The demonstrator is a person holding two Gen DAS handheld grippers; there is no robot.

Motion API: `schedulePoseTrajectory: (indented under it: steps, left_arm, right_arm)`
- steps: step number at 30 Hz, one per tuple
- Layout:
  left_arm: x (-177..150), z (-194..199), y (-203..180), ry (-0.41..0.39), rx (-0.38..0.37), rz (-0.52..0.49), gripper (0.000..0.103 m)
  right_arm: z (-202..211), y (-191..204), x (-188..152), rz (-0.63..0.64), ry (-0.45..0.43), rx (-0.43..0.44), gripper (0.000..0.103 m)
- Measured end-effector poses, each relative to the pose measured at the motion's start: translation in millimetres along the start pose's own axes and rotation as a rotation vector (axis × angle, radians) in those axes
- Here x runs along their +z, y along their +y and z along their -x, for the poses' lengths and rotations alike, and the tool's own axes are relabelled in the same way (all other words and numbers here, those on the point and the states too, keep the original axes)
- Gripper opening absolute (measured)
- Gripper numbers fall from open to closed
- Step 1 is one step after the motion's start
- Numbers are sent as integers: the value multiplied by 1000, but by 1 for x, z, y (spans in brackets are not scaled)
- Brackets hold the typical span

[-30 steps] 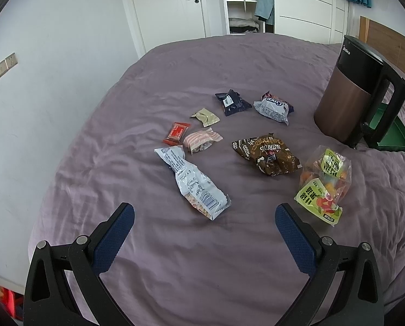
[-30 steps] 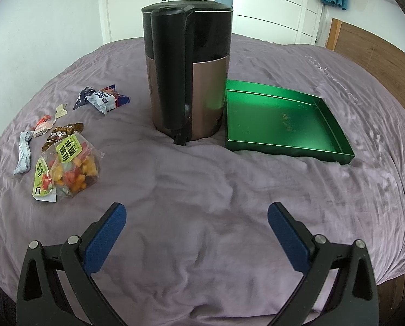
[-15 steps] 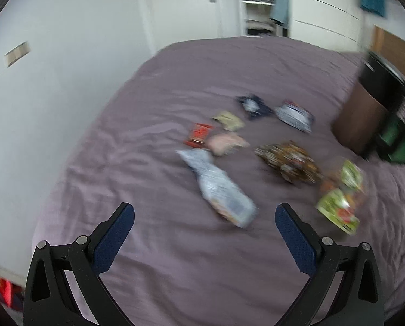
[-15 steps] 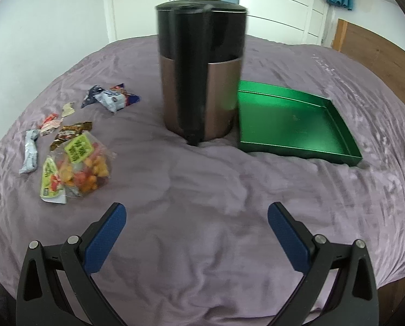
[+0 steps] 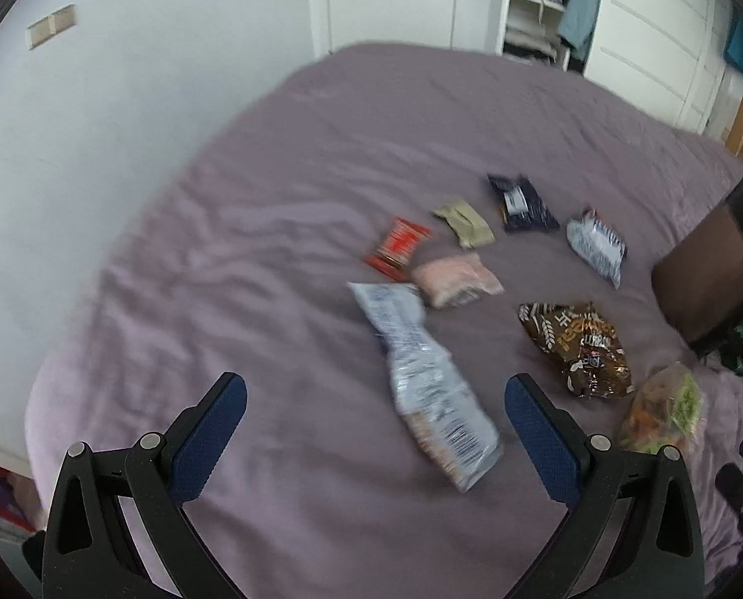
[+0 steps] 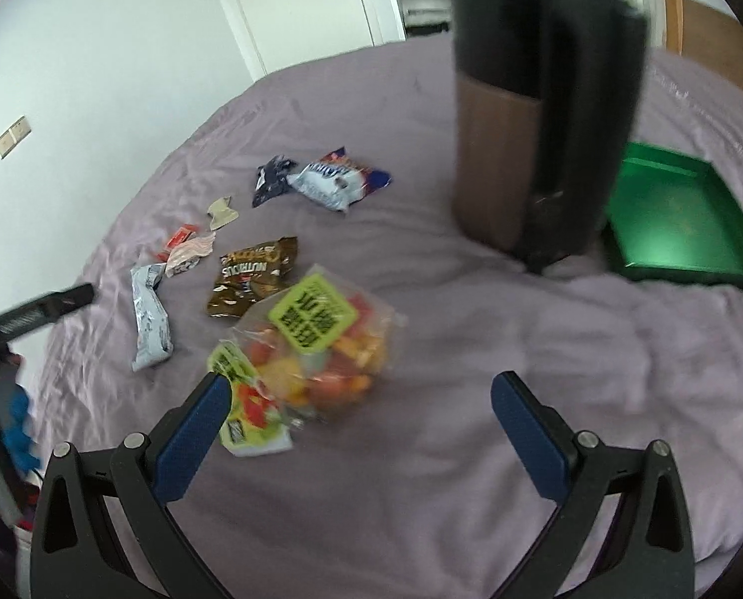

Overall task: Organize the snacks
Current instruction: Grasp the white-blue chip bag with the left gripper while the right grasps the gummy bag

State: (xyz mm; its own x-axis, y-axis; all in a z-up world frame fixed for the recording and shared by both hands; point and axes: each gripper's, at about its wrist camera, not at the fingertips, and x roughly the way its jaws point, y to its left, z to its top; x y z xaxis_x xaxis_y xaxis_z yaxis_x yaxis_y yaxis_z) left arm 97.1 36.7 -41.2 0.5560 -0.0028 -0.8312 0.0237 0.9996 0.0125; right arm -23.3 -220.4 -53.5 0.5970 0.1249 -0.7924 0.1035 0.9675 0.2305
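Several snack packets lie on a purple bed. A long grey-white packet (image 5: 423,389) lies just ahead of my open, empty left gripper (image 5: 371,432), nearer its right finger. A brown packet (image 5: 578,347), a pink one (image 5: 456,279), a red one (image 5: 397,248), a beige one (image 5: 463,223), a dark blue one (image 5: 521,203) and a white-blue one (image 5: 597,249) lie beyond. A clear bag of colourful sweets (image 6: 311,354) with green labels sits just ahead of my open, empty right gripper (image 6: 359,422), by its left finger. The green tray (image 6: 680,219) lies at the right.
A tall brown and black kettle-like appliance (image 6: 541,125) stands between the snacks and the tray. The bed's edge and a white wall are to the left. A door and an open wardrobe (image 5: 536,0) stand behind the bed. The left gripper (image 6: 42,307) shows in the right wrist view.
Both grippers have swung left. The left one has moved closer to the grey-white packet. The right one has turned from the kettle and tray toward the bag of sweets. Both stay open.
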Motion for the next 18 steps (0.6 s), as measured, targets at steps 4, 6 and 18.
schedulePoseTrajectory:
  steps: [4,6,18]
  left_arm:
    - [6,-38,-16,58,52,-5,102]
    - [7,-52,-16,83,64,-2,102]
    - [-5,-104,-10,190,51,26,102]
  right_arm:
    - [-25,4,4,-71,47,36,103]
    - [-42,7,6,-103,75,44,103]
    - [-100,13,12,-163,175,75,103]
